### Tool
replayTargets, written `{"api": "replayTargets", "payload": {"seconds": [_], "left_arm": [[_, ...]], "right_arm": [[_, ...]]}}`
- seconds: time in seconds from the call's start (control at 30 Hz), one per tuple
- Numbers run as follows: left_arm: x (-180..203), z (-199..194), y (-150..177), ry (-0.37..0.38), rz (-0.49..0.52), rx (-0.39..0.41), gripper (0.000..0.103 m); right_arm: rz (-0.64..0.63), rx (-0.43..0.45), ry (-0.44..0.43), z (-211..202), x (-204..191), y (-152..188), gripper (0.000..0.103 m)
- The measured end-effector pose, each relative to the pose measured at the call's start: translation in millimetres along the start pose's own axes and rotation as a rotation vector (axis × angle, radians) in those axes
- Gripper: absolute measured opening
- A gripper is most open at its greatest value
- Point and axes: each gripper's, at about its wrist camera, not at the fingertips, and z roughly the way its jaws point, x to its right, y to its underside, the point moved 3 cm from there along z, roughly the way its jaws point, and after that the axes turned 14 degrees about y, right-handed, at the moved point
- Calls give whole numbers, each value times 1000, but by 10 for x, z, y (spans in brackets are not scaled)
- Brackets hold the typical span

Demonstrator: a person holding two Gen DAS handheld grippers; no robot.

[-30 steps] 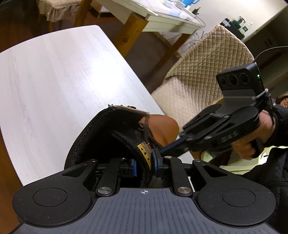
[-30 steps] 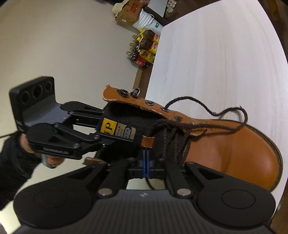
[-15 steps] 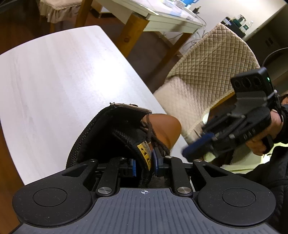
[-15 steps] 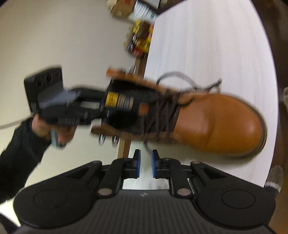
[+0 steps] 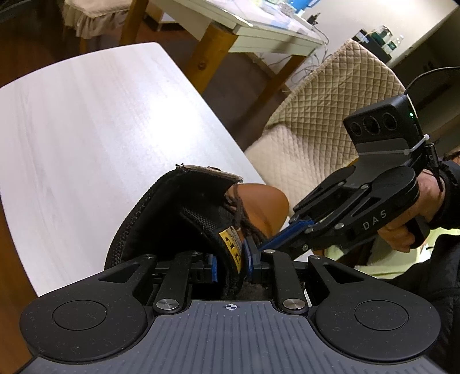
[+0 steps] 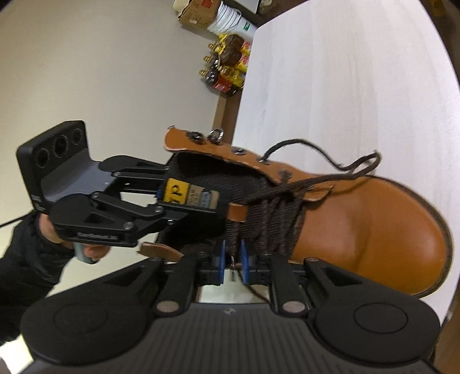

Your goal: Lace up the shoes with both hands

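Note:
A tan leather boot lies on its side on the white table, toe to the right. My left gripper is shut on the boot's tongue at its yellow label, as the left wrist view also shows on the tongue. My right gripper sits at the lower eyelet flap. Its jaws are closing, with a dark brown lace strand between the blue pads and a gap still visible on both sides. The other lace end loops loose over the table. In the left wrist view the right gripper comes in from the right.
A quilted beige chair stands just past the table's right edge, with a wooden-legged table behind it. Bottles and a cardboard box stand on the floor beyond the far table edge.
The right gripper, shut at the lacing a second ago, opened and drew back from the boot, then returned to it with a lace strand between its pads. The left gripper kept its hold.

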Motion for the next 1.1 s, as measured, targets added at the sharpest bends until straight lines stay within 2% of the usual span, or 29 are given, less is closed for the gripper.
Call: {"api": "replayTargets", "payload": {"seconds": [0.1,0.33,0.4,0.5,0.53,0.6,0.7,0.9,1.1], "left_arm": [[3,-6,17,-5,0,6,19],[6,-20,44,-19,4,16,22],[9,-19,47,-21,8,19,22],[22,-18,41,-26,27,21,22],[27,-18,39,-28,34,20,22],[36,-18,31,-33,44,15,22],[55,-13,18,-43,59,6,22],[91,-3,12,-70,75,1,22],[128,20,35,-111,52,19,24]], "right_arm": [[19,-15,-1,37,17,-9,4],[58,-45,-64,-211,79,120,3],[65,-79,-102,-357,90,283,3],[56,-104,-102,-479,75,477,3],[59,-124,-93,-534,85,657,3],[60,-136,-77,-542,67,800,3],[32,-179,-5,-509,54,1181,3],[-47,-342,161,-207,228,1906,3],[-93,-461,175,-26,368,2219,3]]}}
